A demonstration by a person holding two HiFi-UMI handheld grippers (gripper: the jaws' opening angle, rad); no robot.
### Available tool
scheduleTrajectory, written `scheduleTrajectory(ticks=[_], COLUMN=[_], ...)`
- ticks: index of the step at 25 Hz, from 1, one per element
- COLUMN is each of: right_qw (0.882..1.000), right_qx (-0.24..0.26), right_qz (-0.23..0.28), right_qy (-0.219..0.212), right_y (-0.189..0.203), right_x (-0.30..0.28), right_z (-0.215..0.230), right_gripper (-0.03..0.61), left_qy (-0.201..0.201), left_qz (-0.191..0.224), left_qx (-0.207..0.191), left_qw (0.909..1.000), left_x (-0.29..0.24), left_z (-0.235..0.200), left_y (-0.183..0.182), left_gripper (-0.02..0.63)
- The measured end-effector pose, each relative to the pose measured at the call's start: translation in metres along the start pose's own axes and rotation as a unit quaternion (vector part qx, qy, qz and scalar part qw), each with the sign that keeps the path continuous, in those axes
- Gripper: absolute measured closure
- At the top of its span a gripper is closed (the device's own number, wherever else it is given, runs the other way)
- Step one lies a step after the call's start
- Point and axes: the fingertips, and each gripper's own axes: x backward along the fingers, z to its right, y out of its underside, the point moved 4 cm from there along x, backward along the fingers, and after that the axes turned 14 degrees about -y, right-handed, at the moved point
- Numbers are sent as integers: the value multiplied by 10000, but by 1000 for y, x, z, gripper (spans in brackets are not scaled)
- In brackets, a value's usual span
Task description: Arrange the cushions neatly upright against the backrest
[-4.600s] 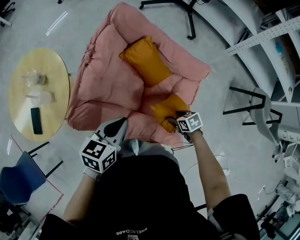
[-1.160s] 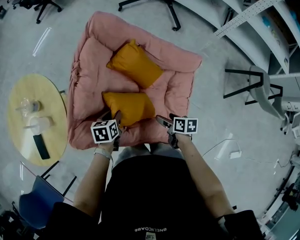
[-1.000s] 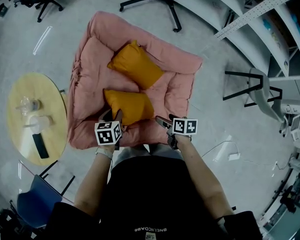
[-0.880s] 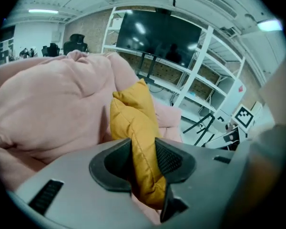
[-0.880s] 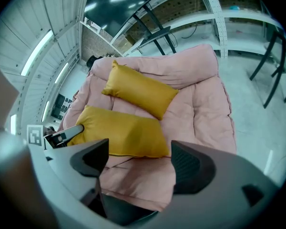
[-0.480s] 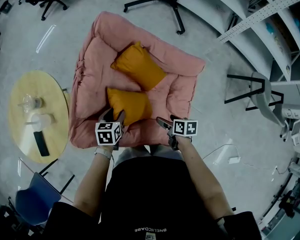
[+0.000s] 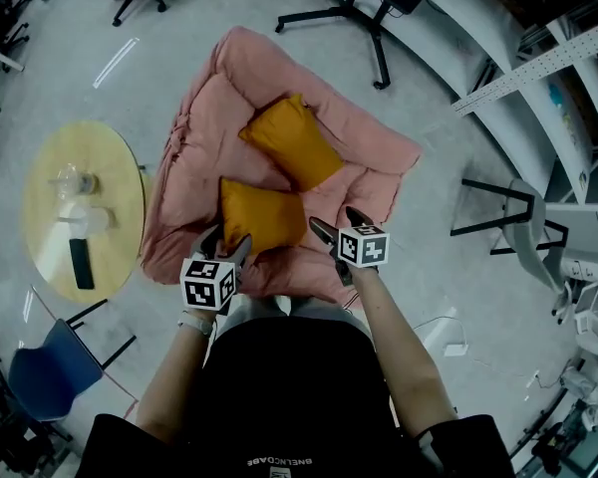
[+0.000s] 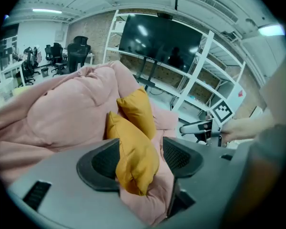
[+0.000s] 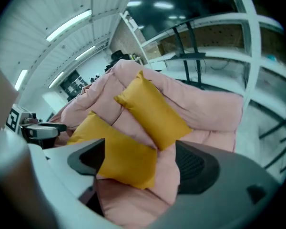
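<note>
Head view: person stands at the front edge of a pink floor sofa (image 7: 204, 157), one gripper per hand, both angled down at the seat. Two orange cushions are on it. The far cushion (image 7: 291, 142) leans on the backrest (image 7: 269, 58), tilted on the diagonal with one corner up. The near cushion (image 7: 262, 217) sits on the seat close to the front edge, well short of the backrest. Its far corner is just beside the far cushion; can't tell if they touch.

Tips of the left gripper (image 7: 226, 241) are at the near cushion's front left corner. Left gripper view: jaws wide apart and have just been opening. The near cushion's corner sits in the gap, close against the pad at the view's left, with clear space to the other pad. Not clamped.

The right gripper (image 7: 339, 223) is over the sofa's front edge, just right of the near cushion. Right gripper view: jaws wide apart, also just been opening a little. Only sofa fabric and the near cushion show beyond the gap, nothing pinched.

Off to the left: round yellow table (image 7: 115, 162) with a dark flat device (image 7: 81, 263) and a clear glass (image 7: 70, 180). Blue chair (image 7: 30, 371) is near the person's left side. Black stand base (image 7: 364, 13) is behind the sofa.
</note>
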Motion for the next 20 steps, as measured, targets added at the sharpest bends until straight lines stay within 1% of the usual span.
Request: scheduleTrajectory(ticks=[2, 4, 7, 11, 14, 17, 20], right_qw=[9975, 9920, 9838, 9747, 9702, 9679, 9595], right_qx=[685, 1234, 1740, 2119, 2245, 2283, 2501], right_qz=[-69, -156, -313, -642, -853, -1014, -1259], right_qy=[133, 232, 293, 293, 326, 292, 298], right_y=[-28, -53, -81, -101, -110, -115, -116], right_x=[-10, -21, -42, -83, -113, -137, -160], right_z=[1, 4, 11, 24, 37, 45, 51], right_gripper=[126, 121, 112, 104, 98, 97, 98], left_qy=[-95, -200, -379, -711, -963, -1132, -1367], left_qz=[84, 154, 212, 250, 220, 113, -40], left_qx=[113, 236, 526, 910, 1122, 1158, 1010], left_qw=[9999, 9994, 9977, 9930, 9888, 9867, 9854], left_x=[13, 24, 39, 60, 72, 80, 86], left_z=[0, 2, 1, -6, -9, -8, -3], left_y=[-4, -6, -3, 8, 21, 37, 53], left_gripper=[330, 330, 330, 330, 330, 331, 330])
